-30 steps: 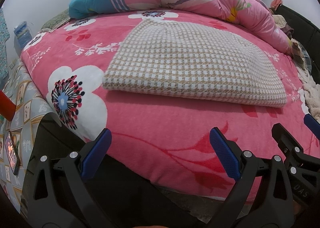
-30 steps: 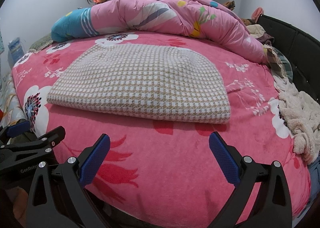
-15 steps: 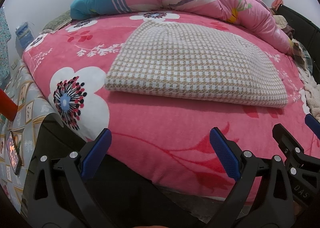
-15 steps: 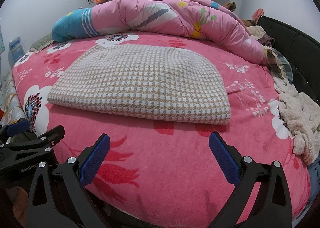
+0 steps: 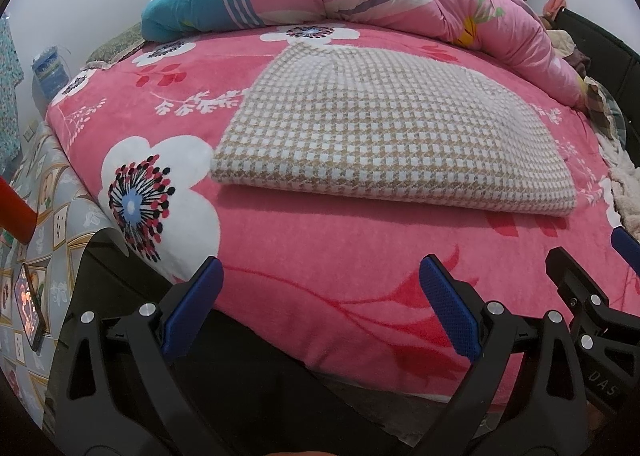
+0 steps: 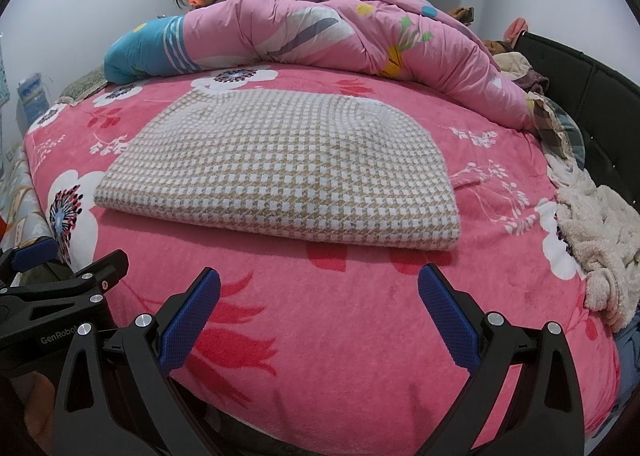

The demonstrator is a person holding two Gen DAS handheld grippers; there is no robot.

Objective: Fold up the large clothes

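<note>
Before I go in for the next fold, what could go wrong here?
Both tongs, left and right, hang open short of the checked garment, so a shallow pinch may catch only its top layer. The pink blanket underneath could get grabbed too. The fluffy white cloth lies close on the right.

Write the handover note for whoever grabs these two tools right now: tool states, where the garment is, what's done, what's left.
Left tool: open, empty, at the near edge of the bed.
Right tool: open, empty, beside it, also short of the garment.
Checked garment: lies folded in the middle of the bed, thick folded edge toward the tools, touching neither.
Quilt is bunched behind it; a fleece lies at the right edge.
Done: at least one fold.
Left: likely another fold to make it smaller; can't tell if the fleece is next.
</note>
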